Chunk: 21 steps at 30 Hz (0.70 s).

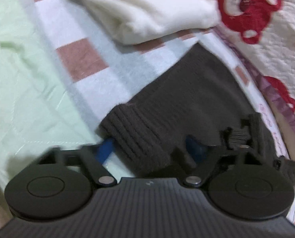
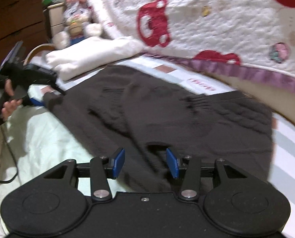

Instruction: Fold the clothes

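Observation:
A dark brown knit sweater [image 2: 167,115] lies spread on the bed. In the left wrist view its ribbed cuff [image 1: 135,136] lies between the blue pads of my left gripper [image 1: 150,149], which stands wide open around it. The right wrist view shows that same left gripper [image 2: 38,100] at the sleeve end on the far left, held by a hand [image 2: 8,101]. My right gripper [image 2: 145,162] is open just above the sweater's near edge, with brown knit under both pads and nothing pinched.
A folded white garment [image 1: 147,13] [image 2: 91,57] lies beyond the sweater. A white quilt with red bears [image 2: 217,25] [image 1: 270,29] borders the far side. Pale green sheet [image 1: 18,79] [image 2: 48,138] covers the near left. A plush toy [image 2: 75,19] and wooden drawers [image 2: 14,15] stand behind.

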Each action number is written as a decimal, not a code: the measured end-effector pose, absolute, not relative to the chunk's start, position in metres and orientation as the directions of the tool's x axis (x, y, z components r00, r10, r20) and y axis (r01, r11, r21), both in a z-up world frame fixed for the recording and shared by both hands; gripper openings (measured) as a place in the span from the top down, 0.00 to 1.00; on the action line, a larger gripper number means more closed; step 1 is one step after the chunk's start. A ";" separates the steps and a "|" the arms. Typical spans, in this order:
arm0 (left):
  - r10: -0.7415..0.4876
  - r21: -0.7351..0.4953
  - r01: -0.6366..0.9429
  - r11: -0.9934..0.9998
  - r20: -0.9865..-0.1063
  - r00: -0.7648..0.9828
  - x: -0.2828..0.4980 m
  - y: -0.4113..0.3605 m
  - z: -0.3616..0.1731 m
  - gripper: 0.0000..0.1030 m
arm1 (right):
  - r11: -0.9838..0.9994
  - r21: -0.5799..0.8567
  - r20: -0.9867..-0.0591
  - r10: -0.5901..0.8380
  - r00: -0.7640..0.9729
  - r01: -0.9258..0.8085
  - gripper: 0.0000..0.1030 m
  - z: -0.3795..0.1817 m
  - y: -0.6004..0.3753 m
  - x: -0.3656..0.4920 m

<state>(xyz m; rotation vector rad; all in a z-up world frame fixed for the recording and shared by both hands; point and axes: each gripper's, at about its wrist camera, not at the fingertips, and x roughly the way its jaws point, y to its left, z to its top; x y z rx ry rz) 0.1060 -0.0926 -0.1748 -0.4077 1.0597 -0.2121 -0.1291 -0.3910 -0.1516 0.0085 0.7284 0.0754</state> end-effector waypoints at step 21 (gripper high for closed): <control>-0.508 -0.591 -0.044 0.805 -0.727 0.463 0.089 -0.051 -0.171 0.83 | 0.913 0.100 -0.709 0.345 0.615 -0.397 0.52 -0.187 -0.309 -0.028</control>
